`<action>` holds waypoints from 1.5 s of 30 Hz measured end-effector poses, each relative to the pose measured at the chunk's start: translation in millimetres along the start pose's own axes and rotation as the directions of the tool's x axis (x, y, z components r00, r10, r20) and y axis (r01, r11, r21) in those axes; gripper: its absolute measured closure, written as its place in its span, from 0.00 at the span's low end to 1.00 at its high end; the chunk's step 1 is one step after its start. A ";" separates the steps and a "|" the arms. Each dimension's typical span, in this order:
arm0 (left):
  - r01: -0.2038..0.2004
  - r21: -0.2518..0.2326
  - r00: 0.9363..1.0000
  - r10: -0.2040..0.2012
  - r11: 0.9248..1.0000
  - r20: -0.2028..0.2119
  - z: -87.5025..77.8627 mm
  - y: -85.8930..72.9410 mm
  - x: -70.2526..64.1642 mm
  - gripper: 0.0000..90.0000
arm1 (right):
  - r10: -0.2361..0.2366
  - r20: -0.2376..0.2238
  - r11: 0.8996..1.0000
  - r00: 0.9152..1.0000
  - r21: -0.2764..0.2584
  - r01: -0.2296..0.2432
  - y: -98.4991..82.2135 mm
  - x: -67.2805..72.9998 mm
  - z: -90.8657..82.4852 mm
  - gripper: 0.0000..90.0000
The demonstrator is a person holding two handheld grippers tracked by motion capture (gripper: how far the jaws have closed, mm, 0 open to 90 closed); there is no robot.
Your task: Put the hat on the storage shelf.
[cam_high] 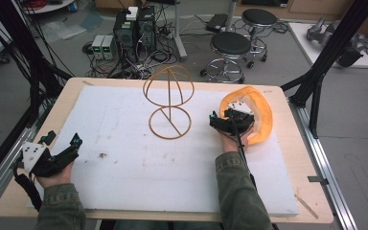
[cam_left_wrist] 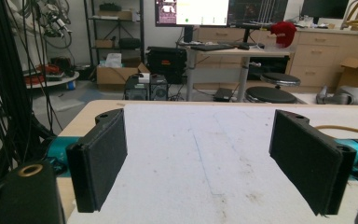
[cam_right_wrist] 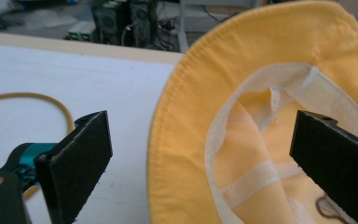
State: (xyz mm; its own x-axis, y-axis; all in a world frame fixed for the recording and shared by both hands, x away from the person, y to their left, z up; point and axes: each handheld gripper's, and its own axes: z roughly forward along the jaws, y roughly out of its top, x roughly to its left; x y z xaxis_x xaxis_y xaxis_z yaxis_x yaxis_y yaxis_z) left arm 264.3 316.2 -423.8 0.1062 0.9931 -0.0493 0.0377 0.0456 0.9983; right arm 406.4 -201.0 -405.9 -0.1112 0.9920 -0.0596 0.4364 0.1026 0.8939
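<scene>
Your right gripper (cam_right_wrist: pixel 200 158) has its two black padded jaws spread wide, and nothing is clamped between them. In the right gripper view the left jaw sits over the white foam sheet (cam_right_wrist: pixel 74 74) just outside the brim, while the right jaw sits over the inside of the crown. Between them lies the yellow cloth bucket hat (cam_right_wrist: pixel 242 84), upturned so that its pale inner band and lining face up. The stitched brim curves up and away from the jaws. I cannot tell whether either pad touches the cloth.

From the high view, your right gripper (cam_high: pixel 230 120) hovers at the hat's near-left side, and the hat (cam_high: pixel 263 112) rests close to the far right corner of the white foam sheet (cam_high: pixel 124 163), which covers most of the light wooden table (cam_high: pixel 292 158).

Your left gripper (cam_left_wrist: pixel 200 158) also has its jaws wide apart with only bare foam between them. In the high view it (cam_high: pixel 69 146) sits near the left edge of the sheet, toward the near corner, well apart from the hat.

Out past both grippers, the tan wire hat stand (cam_high: pixel 168 103), made of a flat ring base, an upright stem and a domed frame, stands upright toward the far edge of the sheet, near its middle, to the left of the hat and not touching it.
</scene>
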 end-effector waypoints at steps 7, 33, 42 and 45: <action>-0.002 0.001 1.000 0.002 1.000 -0.001 -0.2 0.0 -0.4 0.21 | -0.003 0.069 0.998 0.998 0.070 -0.002 -2.2 -1.9 3.4 0.12; -0.019 -0.001 1.000 0.019 1.000 0.013 0.1 -0.8 -2.3 0.22 | 0.064 -0.050 0.998 0.997 0.008 -0.063 6.1 -5.9 -11.9 0.94; -0.028 -0.001 0.999 0.028 1.000 0.024 0.9 -0.8 -5.9 0.22 | 0.101 -0.060 0.995 0.993 -0.001 -0.102 9.3 -15.8 -18.0 0.95; -0.029 0.000 0.999 0.029 1.000 0.024 1.0 -0.8 -6.0 0.22 | 0.101 -0.061 0.995 0.993 -0.004 -0.101 10.0 -17.4 -19.5 0.95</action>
State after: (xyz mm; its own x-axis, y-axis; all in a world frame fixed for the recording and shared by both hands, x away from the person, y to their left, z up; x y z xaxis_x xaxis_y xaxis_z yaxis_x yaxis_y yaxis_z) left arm 264.7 310.0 -424.3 0.1311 0.9911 -0.0213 0.0344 0.0170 0.9993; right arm 395.3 -218.7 -387.2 -0.1206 0.9910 0.0578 0.4416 0.0014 0.8972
